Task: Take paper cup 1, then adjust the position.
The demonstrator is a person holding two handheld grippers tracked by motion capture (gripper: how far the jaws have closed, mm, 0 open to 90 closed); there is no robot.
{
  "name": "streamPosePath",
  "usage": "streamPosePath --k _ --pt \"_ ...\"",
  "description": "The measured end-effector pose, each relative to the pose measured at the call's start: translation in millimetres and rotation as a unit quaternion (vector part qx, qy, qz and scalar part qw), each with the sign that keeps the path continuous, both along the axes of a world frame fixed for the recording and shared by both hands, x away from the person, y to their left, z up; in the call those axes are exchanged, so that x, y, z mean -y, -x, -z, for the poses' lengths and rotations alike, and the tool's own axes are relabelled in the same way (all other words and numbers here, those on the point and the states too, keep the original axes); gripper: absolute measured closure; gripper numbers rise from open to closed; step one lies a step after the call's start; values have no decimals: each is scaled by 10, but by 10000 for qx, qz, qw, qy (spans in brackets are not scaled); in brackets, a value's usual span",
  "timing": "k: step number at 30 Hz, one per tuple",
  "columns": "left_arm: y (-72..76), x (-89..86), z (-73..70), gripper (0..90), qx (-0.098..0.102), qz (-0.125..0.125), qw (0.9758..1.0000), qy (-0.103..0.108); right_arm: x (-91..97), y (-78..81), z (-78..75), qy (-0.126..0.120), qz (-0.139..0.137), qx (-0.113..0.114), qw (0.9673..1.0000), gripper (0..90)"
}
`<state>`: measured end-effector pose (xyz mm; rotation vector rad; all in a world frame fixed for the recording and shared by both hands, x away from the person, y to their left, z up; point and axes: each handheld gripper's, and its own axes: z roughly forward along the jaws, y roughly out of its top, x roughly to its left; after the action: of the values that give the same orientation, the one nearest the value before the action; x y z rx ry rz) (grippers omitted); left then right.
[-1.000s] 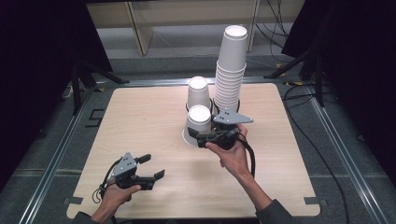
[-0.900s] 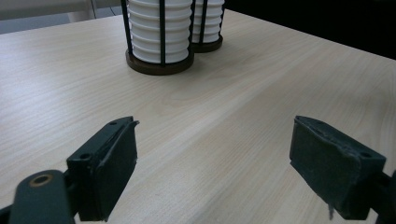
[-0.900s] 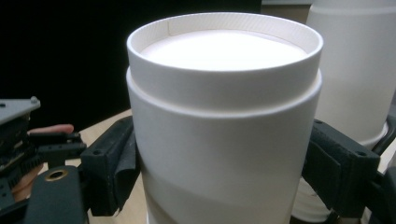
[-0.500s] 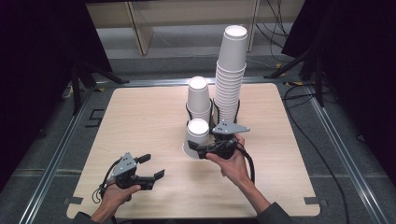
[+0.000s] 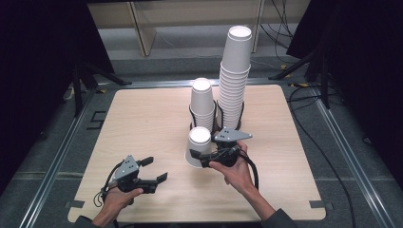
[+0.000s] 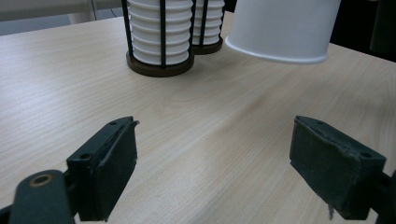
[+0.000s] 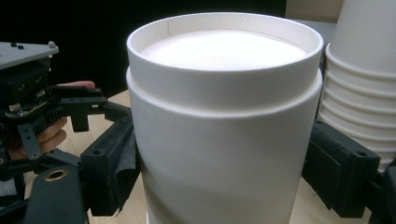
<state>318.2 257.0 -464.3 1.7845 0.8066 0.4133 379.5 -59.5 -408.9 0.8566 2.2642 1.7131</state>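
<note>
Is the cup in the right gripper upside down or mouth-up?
Upside down. The cup shows its closed, recessed base on top and its wider rolled rim at the bottom, with the right gripper clamping its sides.

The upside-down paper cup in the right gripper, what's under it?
The paper cup hangs slightly tilted just above bare wooden table; nothing lies beneath its rim. Its inside is hidden.

no readable text, labels or numbers

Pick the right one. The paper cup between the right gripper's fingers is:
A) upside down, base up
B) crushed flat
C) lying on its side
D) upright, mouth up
A: the cup in the right gripper shows its recessed base on top and its wider rim below.
</note>
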Motion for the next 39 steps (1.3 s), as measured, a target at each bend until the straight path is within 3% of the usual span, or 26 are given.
streamPosePath --k 7,8,11,12,17,18,19,20,22,23,25,27,32,33,35,39 --pt "-12 11 9 147 34 56 10000 51 0 53 59 129 -64 -20 9999 195" --pt "-11 13 10 147 23 44 10000 68 -9 70 64 68 -61 -134 9999 195" --pt "-1 12 4 147 5 7 10000 70 -2 72 73 134 -96 -19 9999 195" --pt "-1 9 5 147 7 4 10000 75 -1 83 70 160 -81 -100 9998 195" --pt "-5 7 4 146 7 34 10000 25 5 91 90 99 -138 -102 9998 195" --pt "-13 23 11 147 30 41 9999 131 7 101 94 79 -129 -139 9998 195" --pt "-12 21 10 147 29 59 9999 97 17 103 97 91 -116 -62 9999 195" --pt "-12 24 11 147 42 74 9999 82 19 118 97 39 -123 -168 9998 195" --pt "-11 29 12 147 44 114 9999 94 34 128 95 33 -127 -63 9999 195" --pt "-10 30 11 146 48 123 9999 100 37 142 92 10 -152 -176 9997 195" --pt "11 26 -1 147 22 119 9999 46 37 153 93 -50 -172 -161 9997 195" --pt "7 38 6 146 87 193 9996 189 25 162 91 -79 -222 -159 9996 195" --pt "18 69 -10 147 73 392 9988 279 -31 185 92 -57 -228 -152 9996 195" --pt "22 76 -16 146 49 421 9988 248 -53 192 94 -124 -335 -206 9992 195" --pt "17 118 -5 146 124 562 9976 388 -90 209 98 -123 -390 -246 9989 195" --pt "36 176 -16 147 90 728 9969 269 -148 222 105 -164 -422 -152 9989 195"
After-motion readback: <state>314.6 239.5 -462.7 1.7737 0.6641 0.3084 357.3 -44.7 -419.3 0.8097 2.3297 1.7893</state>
